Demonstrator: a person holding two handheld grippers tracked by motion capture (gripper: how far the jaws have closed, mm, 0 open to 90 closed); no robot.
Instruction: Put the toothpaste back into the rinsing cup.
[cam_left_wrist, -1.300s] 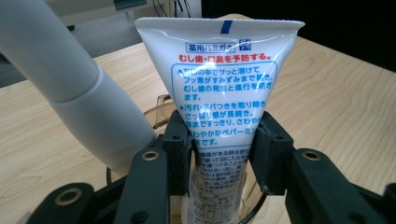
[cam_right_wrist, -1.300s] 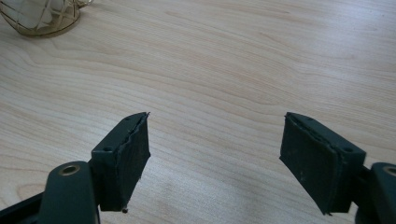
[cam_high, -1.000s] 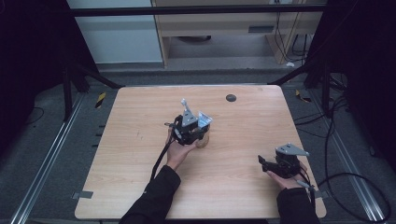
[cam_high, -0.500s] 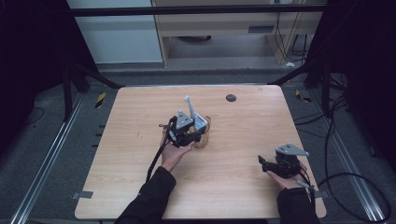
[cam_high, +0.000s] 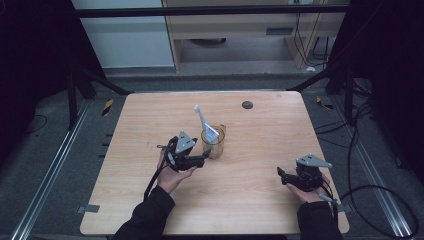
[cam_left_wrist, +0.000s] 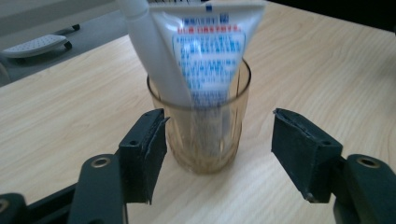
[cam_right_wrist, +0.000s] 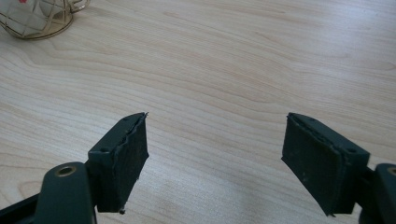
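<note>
An amber glass cup (cam_high: 214, 145) stands upright near the middle of the wooden table (cam_high: 150, 125). A white toothbrush (cam_high: 201, 117) and a white toothpaste tube (cam_high: 212, 133) with blue print lean inside it. In the left gripper view the cup (cam_left_wrist: 205, 140) stands just beyond my open jaws, the tube (cam_left_wrist: 210, 51) and the brush handle (cam_left_wrist: 144, 42) rising from it. My left gripper (cam_high: 204, 160) sits just left of the cup, open, not touching it. My right gripper (cam_high: 281, 176) rests open at the table's front right, with bare wood between its jaws (cam_right_wrist: 215, 135).
A small black round disc (cam_high: 247, 104) lies at the table's far side. The cup's base (cam_right_wrist: 37, 18) shows at the top left of the right gripper view. Dark frame posts and cables stand around the table; shelving is behind it.
My left gripper has drawn back from the cup toward the person and now stands open beside it. The cup with brush and tube stands free. The right gripper has stayed put.
</note>
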